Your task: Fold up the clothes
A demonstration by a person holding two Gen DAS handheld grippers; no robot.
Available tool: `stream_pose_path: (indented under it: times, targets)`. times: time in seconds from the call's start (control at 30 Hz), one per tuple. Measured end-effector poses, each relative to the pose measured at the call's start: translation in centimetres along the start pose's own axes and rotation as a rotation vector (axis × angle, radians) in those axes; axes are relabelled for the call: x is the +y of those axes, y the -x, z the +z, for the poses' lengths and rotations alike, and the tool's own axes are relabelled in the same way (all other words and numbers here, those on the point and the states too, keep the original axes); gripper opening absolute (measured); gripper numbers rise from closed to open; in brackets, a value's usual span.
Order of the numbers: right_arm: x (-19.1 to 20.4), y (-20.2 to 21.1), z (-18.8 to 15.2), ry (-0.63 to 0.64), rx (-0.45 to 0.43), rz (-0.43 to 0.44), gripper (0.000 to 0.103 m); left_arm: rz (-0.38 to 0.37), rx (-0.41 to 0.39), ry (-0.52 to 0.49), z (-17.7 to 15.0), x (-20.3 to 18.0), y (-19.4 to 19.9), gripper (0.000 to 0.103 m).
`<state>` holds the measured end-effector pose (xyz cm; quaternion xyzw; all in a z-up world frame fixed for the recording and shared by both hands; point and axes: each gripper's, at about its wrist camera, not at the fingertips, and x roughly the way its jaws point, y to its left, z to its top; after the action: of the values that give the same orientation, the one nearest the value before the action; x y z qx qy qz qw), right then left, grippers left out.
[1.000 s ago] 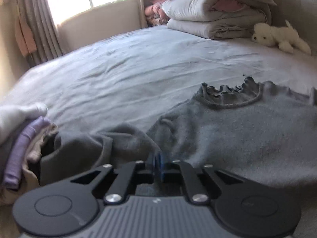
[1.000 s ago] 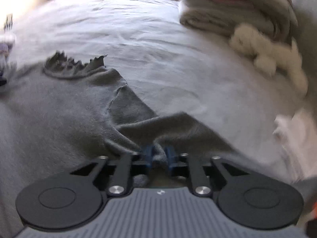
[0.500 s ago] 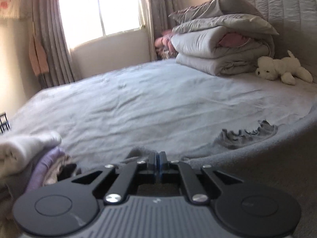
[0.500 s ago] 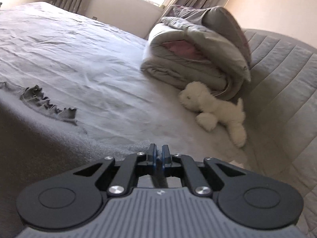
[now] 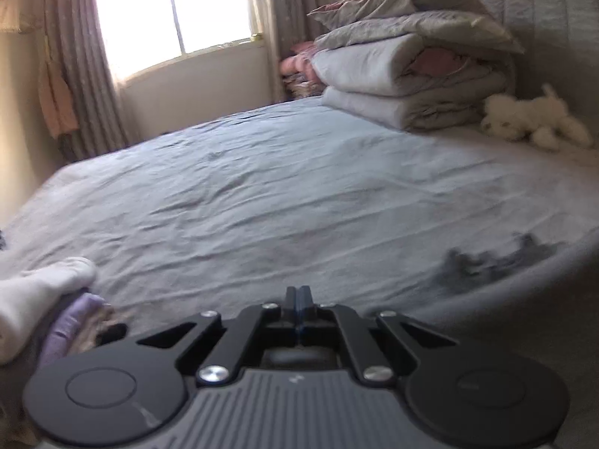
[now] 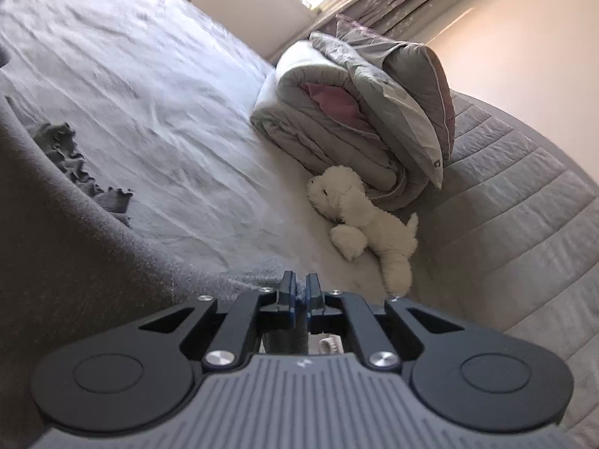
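Big bed sheet [image 5: 262, 194] in middle: flat, bare, lots of room to pass.
Far corner blocked: tall stack of folded blankets [image 5: 408, 75] with white toy dog [image 6: 359, 217] just beside it.
Padded headboard [image 6: 524, 202] behind them, no way through.
Left near side: pile of folded clothes [image 5: 48, 310] in way.
Grey sweater [image 6: 75, 254] lifted across near side; frilly collar [image 5: 498, 262] hangs over sheet.
Window [image 5: 172, 11] and curtains [image 5: 86, 75] past far bed edge.
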<state>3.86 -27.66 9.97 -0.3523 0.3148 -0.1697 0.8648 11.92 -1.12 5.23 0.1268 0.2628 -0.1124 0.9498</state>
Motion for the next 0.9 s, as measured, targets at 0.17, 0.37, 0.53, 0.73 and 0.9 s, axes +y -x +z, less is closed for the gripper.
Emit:
stream_pose_path:
  times: [0.17,0.37,0.53,0.73,0.9]
  targets:
    - [0.1,0.1,1.9,-0.016,0.088,-0.034,0.004,0.013,0.045,0.13,-1.8,3.8,-0.9,0.0]
    - [-0.2,-0.1,2.2,-0.066,0.13,-0.093,0.004,-0.056,0.092,0.163,-2.3,5.8,-1.5,0.002]
    - [-0.3,-0.7,1.7,-0.141,0.167,-0.015,0.005,-0.082,0.12,0.138,-2.8,5.2,-1.4,0.019]
    - [-2.1,-1.5,-1.4,-0.298,0.158,0.062,0.022,-0.114,0.061,0.214,-1.6,5.9,-0.1,0.019]
    - [-4.8,-3.1,-1.5,-0.458,0.137,0.197,0.022,-0.128,0.002,0.251,0.7,5.7,0.0,0.019]
